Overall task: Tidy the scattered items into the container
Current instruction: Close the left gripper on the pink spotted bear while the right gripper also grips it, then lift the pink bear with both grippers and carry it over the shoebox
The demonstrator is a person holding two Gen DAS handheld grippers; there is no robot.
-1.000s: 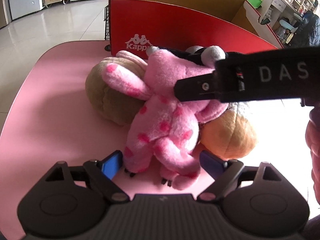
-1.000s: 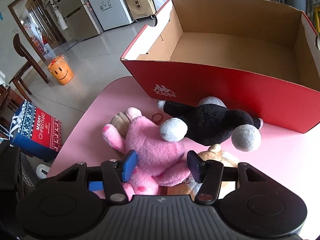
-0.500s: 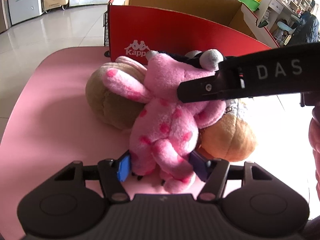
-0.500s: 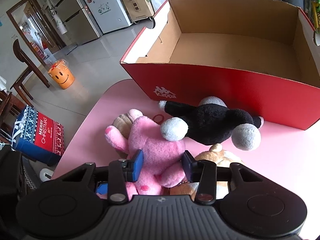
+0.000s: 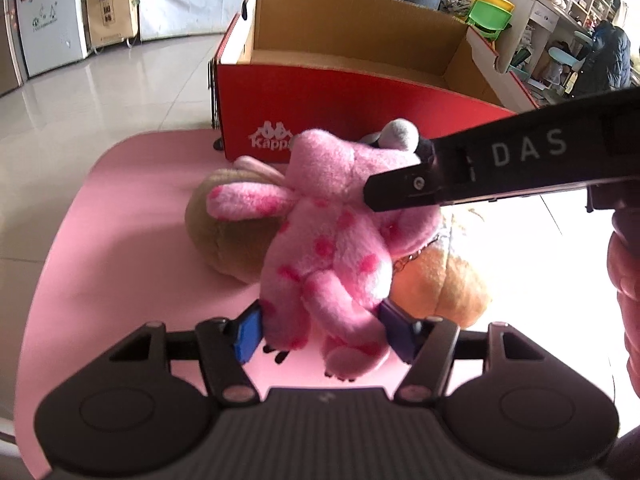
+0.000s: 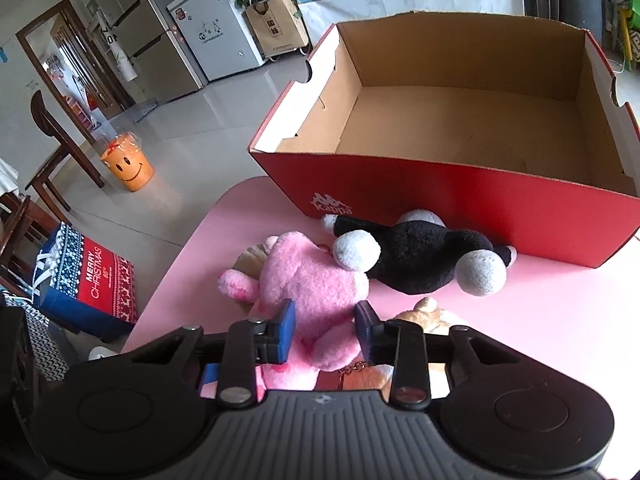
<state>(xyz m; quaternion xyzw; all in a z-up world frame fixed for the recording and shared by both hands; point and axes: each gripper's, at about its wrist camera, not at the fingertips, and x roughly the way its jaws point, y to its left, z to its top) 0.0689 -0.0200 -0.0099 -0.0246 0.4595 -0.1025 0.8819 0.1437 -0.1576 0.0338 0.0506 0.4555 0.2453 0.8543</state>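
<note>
A pink spotted plush toy [image 5: 328,248] lies on the pink table [image 5: 120,220] in front of the red shoebox [image 5: 360,108], which stands open with nothing inside [image 6: 480,208]. My left gripper [image 5: 322,334] is shut on the toy's legs. My right gripper [image 6: 326,332] has the toy's upper body [image 6: 316,288] between its pads, which press the fur while the jaws are still closing. Its black finger [image 5: 404,188] crosses the left wrist view over the toy's head. A black plush with grey paws [image 6: 416,256] lies against the box wall.
A tan plush [image 5: 228,236] sits left of the pink toy and an orange plush [image 5: 440,284] right of it, both touching it. A hand [image 5: 628,280] shows at the right edge. Beyond the table's left edge, a Christmas bag [image 6: 92,280] and an orange smiley bucket [image 6: 128,164] stand on the floor.
The left jaws closed from wide apart onto the pink toy's legs. The right jaws narrowed around its upper body. The left view tilted up a little, showing more of the box.
</note>
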